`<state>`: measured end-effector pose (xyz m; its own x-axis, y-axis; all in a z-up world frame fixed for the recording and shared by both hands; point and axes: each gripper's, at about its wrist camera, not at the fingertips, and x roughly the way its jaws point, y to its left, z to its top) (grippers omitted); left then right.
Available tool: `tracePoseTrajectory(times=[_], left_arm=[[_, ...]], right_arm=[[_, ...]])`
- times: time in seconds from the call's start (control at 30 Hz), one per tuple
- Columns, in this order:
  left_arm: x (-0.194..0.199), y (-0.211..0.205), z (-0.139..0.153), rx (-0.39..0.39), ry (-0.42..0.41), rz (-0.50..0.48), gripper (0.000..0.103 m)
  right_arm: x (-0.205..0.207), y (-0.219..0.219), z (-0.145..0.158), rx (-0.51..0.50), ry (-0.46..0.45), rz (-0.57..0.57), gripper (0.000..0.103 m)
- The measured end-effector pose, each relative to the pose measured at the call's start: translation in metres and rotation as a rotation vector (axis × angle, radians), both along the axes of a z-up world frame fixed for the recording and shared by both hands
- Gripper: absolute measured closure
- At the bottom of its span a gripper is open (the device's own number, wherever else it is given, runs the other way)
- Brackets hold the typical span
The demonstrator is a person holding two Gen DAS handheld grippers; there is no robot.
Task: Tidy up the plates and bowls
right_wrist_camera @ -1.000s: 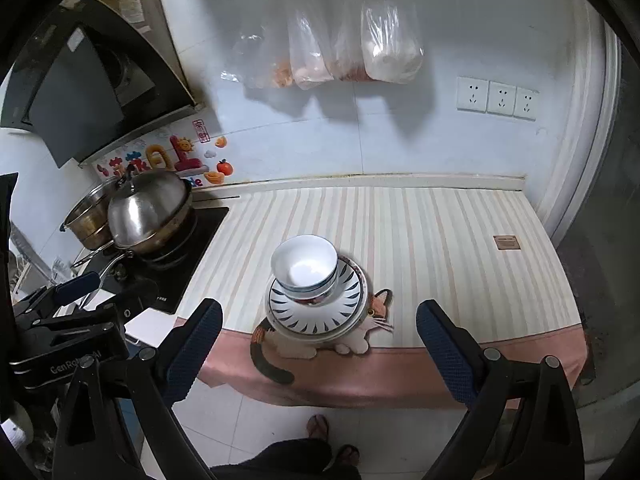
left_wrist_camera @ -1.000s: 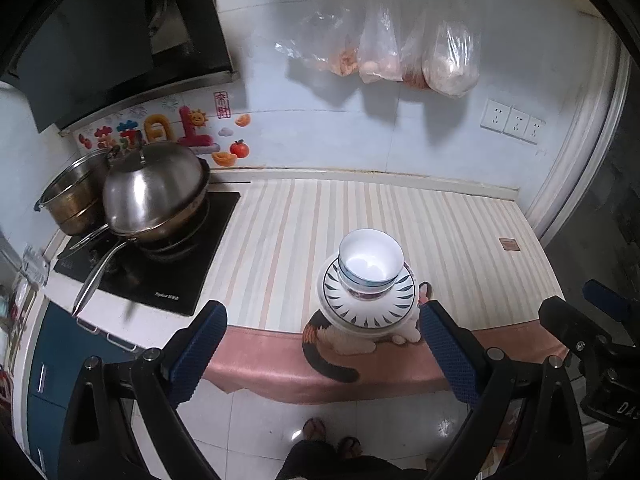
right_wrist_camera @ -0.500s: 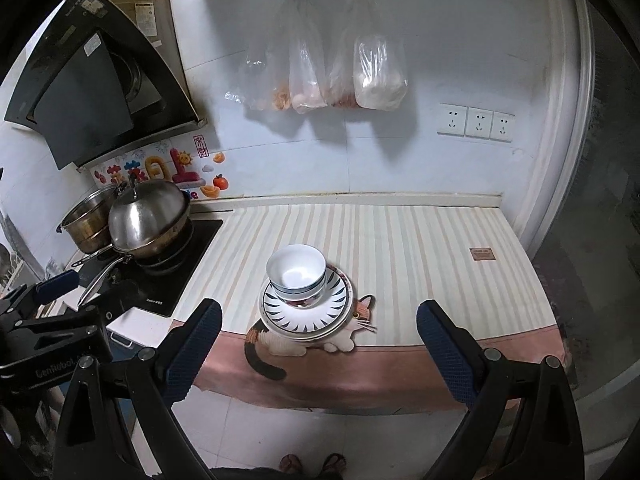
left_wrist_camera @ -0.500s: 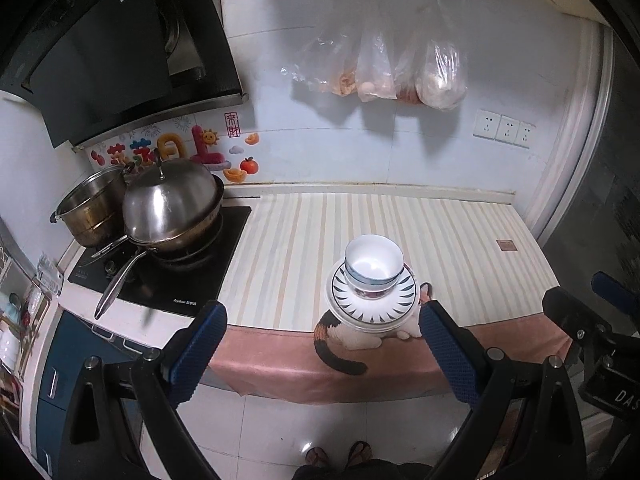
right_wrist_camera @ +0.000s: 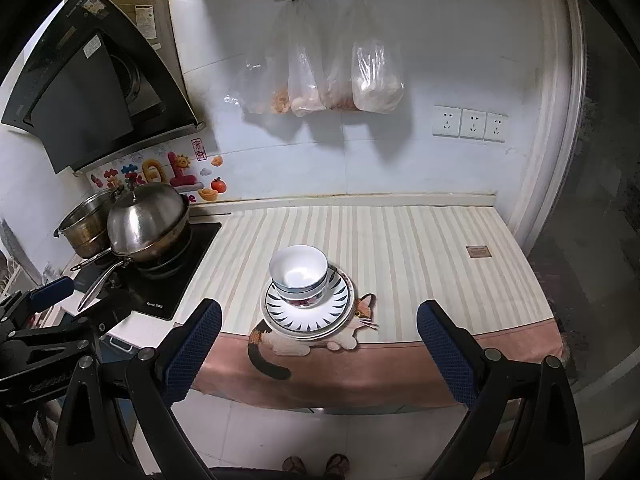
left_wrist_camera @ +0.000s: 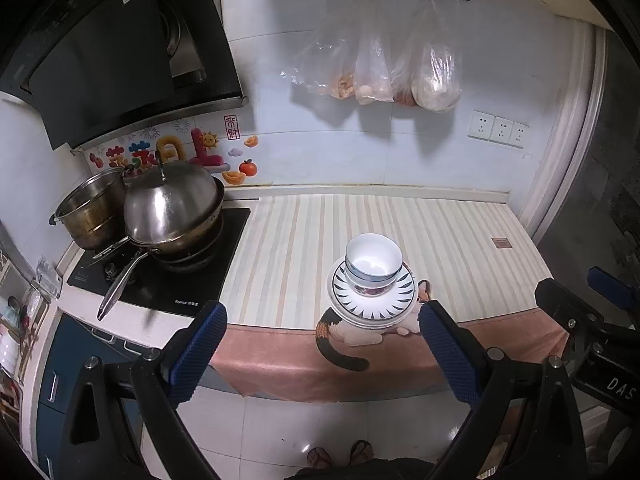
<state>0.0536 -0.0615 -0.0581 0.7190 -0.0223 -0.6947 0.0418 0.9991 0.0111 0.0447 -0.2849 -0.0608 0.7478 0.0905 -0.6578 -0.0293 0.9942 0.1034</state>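
A white bowl with a blue band (left_wrist_camera: 373, 261) (right_wrist_camera: 299, 270) sits nested on another bowl, on a stack of plates with a black ray pattern (left_wrist_camera: 372, 304) (right_wrist_camera: 308, 314). The stack stands near the front edge of the striped counter (left_wrist_camera: 440, 232) (right_wrist_camera: 400, 240). My left gripper (left_wrist_camera: 322, 330) is open and empty, held back from the counter in front of the stack. My right gripper (right_wrist_camera: 318, 328) is open and empty, also back from the counter edge. The left gripper also shows at the left of the right wrist view (right_wrist_camera: 48, 320).
A cooktop (left_wrist_camera: 160, 280) (right_wrist_camera: 168, 280) at the left carries a lidded steel wok (left_wrist_camera: 172, 204) (right_wrist_camera: 148, 220) and a pot (left_wrist_camera: 90, 210). Plastic bags (left_wrist_camera: 376, 72) (right_wrist_camera: 328, 76) hang on the wall. A range hood (left_wrist_camera: 104, 52) hangs upper left. Tiled floor lies below.
Both grippers have pulled back and up from the counter, so the stack looks smaller and farther. The bowls and plates have not moved.
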Motion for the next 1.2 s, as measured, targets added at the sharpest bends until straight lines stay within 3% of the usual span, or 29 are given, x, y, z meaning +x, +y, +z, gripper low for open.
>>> tracePoseTrajectory(times=[1.2], left_arm=[[-0.011, -0.001, 0.002, -0.037, -0.004, -0.007, 0.004]], right_arm=[[-0.019, 0.003, 0.005, -0.018, -0.003, -0.03, 0.003]])
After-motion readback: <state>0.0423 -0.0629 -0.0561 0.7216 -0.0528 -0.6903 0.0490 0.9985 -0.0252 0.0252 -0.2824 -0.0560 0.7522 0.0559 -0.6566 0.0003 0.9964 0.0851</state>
